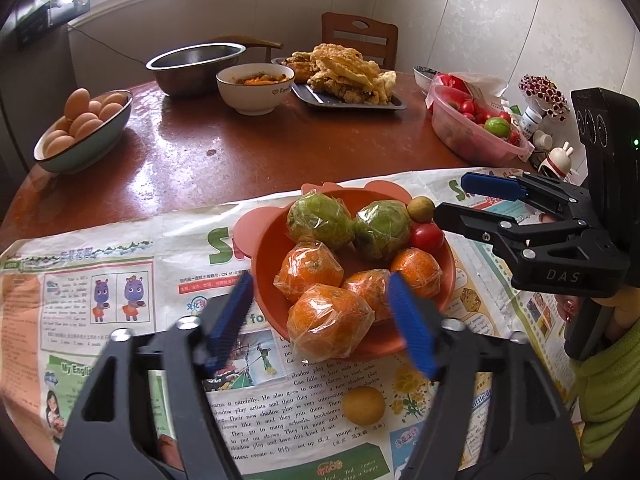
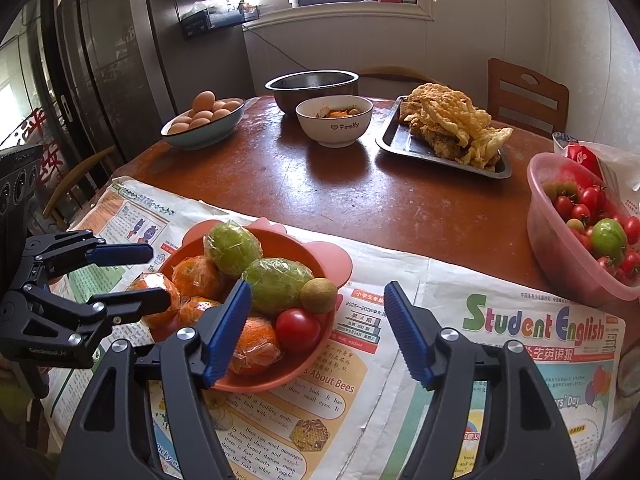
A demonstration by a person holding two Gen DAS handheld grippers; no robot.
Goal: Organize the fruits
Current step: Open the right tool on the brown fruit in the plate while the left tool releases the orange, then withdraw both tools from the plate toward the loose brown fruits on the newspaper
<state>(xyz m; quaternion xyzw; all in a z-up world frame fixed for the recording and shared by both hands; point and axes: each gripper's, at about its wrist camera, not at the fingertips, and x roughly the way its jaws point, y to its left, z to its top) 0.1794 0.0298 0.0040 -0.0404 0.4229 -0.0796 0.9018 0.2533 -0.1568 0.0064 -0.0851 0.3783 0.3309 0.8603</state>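
**Fruit Bowl Station: Both Tools Open, Nothing Gripped**

Left wrist view, left to right: the left gripper (image 1: 320, 320) occupies the lower centre, its blue-padded jaws spread apart and empty. Above them, at frame centre, the orange-red plastic bowl (image 1: 264, 280) rests on the printed newspaper (image 1: 120, 280), holding plastic-wrapped oranges (image 1: 330, 322), two wrapped green citrus fruits (image 1: 320, 220), a red cherry tomato (image 1: 427, 236) and a small brown round fruit (image 1: 420, 208). A loose yellow-brown round fruit (image 1: 364, 405) lies on the newspaper below the bowl. At right, the right gripper (image 1: 448, 200) stands open beside the bowl, clamping nothing.
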